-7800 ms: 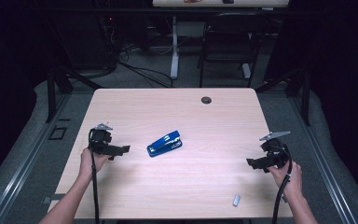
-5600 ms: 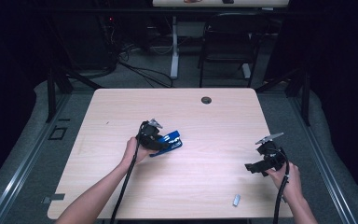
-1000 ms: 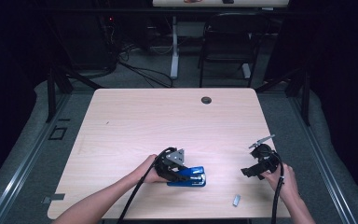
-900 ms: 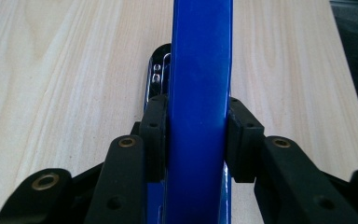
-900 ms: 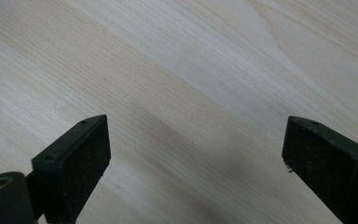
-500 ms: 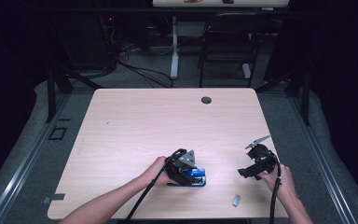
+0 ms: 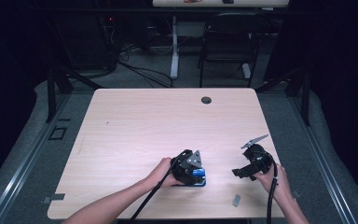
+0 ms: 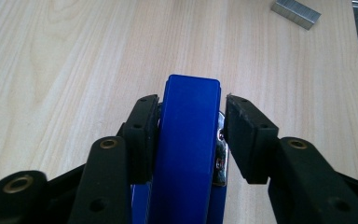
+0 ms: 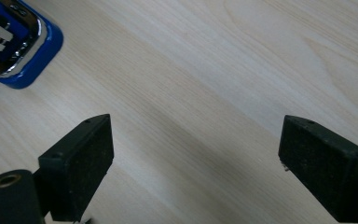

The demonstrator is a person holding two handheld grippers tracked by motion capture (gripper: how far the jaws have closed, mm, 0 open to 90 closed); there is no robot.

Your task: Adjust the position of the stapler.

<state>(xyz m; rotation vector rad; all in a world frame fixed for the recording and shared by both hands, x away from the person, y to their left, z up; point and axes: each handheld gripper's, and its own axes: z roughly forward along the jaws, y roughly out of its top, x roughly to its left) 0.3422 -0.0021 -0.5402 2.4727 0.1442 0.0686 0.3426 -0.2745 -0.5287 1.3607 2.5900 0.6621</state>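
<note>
Left gripper view looks straight down the length of the blue stapler, whose long axis runs away from the camera, its squared blue end pointing toward the far edge of the tabletop. The left gripper straddles it: one pad lies against the blue side, while the other stands just off the chrome edge with a thin gap, the jaws having just been closing around the stapler. A strip of staples lies further on, near the tabletop's edge, partly cut off by the frame.

In the high view the stapler sits near the front edge of the tabletop, mostly hidden under the left gripper and hand; its direction is hard to make out there. The right gripper is well apart to its right, with the staple strip near it.

The right gripper view shows the right gripper spread wide over bare wood, with one rounded blue-and-chrome end of the stapler cut off at the corner. No writing can be read on the stapler.
</note>
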